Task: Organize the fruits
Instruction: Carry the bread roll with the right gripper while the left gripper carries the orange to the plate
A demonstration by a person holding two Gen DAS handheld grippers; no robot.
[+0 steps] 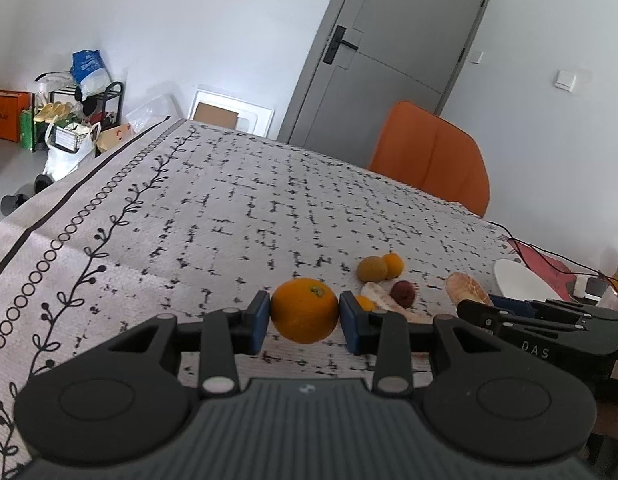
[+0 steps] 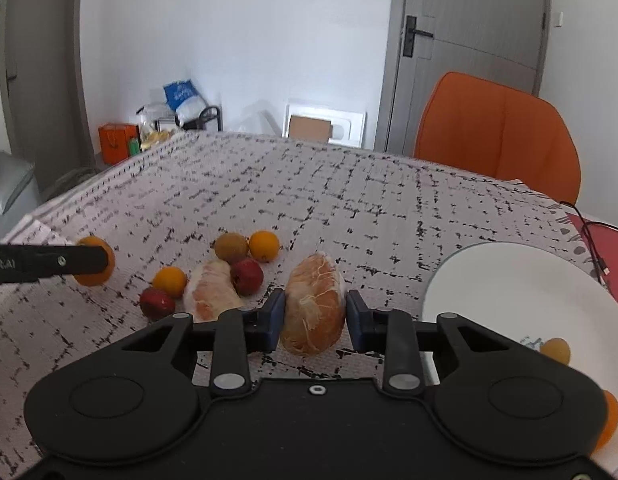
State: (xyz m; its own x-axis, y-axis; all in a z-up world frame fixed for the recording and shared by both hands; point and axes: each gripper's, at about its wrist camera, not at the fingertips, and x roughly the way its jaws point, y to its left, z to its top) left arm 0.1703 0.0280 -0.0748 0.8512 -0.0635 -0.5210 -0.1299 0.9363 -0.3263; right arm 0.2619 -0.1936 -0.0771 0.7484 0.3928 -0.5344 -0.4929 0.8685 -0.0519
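Orange (image 1: 304, 310) sat clenched in your left gripper (image 1: 304, 322), lifted off cloth. Right gripper (image 2: 313, 314) grasped pomelo wedge (image 2: 313, 304) (pads pressing both sides), plate (image 2: 509, 280) just beside, likely its destination.

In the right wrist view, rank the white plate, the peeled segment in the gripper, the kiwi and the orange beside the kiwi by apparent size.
1. White plate, though it lies nearer the camera.
2. Peeled segment, also near.
3. Kiwi and orange: they look alike, so no ranking.
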